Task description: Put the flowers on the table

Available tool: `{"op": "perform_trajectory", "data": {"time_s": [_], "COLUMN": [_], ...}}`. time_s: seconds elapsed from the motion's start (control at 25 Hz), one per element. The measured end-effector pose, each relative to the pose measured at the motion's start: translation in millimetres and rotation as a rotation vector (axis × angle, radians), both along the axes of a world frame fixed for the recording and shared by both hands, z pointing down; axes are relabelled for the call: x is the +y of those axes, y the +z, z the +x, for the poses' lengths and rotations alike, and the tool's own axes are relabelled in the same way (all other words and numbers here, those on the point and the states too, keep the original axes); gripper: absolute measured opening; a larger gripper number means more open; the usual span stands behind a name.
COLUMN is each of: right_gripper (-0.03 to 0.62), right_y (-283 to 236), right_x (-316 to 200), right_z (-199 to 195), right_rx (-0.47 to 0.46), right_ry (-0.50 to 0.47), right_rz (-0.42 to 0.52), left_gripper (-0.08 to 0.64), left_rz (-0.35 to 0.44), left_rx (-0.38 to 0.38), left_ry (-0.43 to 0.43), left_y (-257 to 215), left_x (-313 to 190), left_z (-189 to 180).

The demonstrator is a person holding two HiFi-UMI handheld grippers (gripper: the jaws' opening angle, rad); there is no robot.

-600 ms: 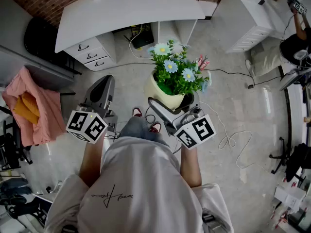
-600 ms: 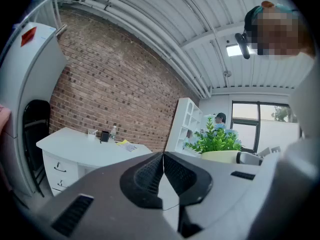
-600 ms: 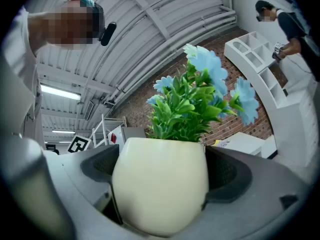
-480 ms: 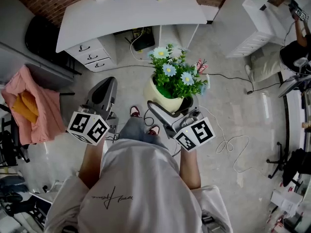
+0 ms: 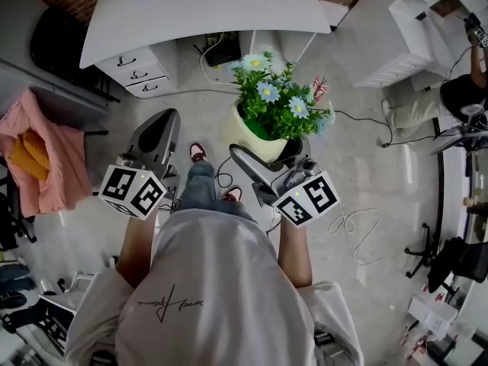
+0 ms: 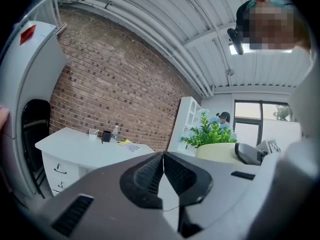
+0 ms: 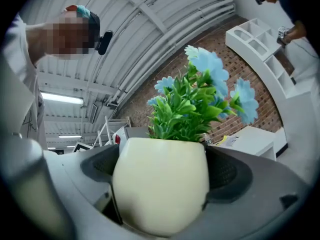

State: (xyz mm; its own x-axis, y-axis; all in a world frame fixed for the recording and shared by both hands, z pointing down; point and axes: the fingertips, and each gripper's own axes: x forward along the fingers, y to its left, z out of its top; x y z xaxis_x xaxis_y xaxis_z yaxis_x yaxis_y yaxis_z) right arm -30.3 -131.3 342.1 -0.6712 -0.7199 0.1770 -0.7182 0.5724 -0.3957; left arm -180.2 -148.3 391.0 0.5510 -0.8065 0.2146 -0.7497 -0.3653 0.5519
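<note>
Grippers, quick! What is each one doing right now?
Left gripper: closed, nothing between its jaws.
Right gripper: closed on the cream flower pot, holding it.

Both the left tool (image 6: 163, 156) and the right tool (image 7: 162, 171) are grey, each with a cube of black-and-white square markers. Between the right tool's jaws is a cream pot (image 5: 245, 137) with green leaves (image 7: 180, 109) and pale blue flowers (image 7: 212, 69). Ahead of both tools are a white counter (image 5: 198, 14) and a red-brown brick wall (image 6: 115, 84). Left of the left tool lies a pink cloth (image 5: 57, 166).
</note>
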Motion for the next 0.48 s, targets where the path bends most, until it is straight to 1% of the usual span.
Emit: {"op": "perform_trajectory", "data": {"time_s": [0.08, 0.2, 0.36, 0.48], "right_gripper": [0.511, 0.511, 0.511, 0.511], "right_y": [2.1, 1.6, -1.5, -7.0], "right_x": [-8.6, -8.5, 20.3, 41.5], "right_z": [0.6, 6.0, 19.3, 28.3], "right_rx": [-0.019, -0.007, 0.034, 0.084], "right_ry": [0.013, 0.025, 0.041, 0.037], "right_rz": [-0.008, 0.001, 0.046, 0.038], "left_gripper": [0.008, 0.008, 0.008, 0.008], "left_rz": [0.003, 0.018, 0.055, 0.048], "left_rx": [-0.005, -0.028, -0.066, -0.033], "left_ry": [-0.001, -0.002, 0.011, 0.016], "left_y": [4.2, 2.7, -1.4, -9.5], "left_x": [-7.5, -6.5, 18.4, 36.0], "left_z": [-1.6, 3.2, 22.4, 39.0]}}
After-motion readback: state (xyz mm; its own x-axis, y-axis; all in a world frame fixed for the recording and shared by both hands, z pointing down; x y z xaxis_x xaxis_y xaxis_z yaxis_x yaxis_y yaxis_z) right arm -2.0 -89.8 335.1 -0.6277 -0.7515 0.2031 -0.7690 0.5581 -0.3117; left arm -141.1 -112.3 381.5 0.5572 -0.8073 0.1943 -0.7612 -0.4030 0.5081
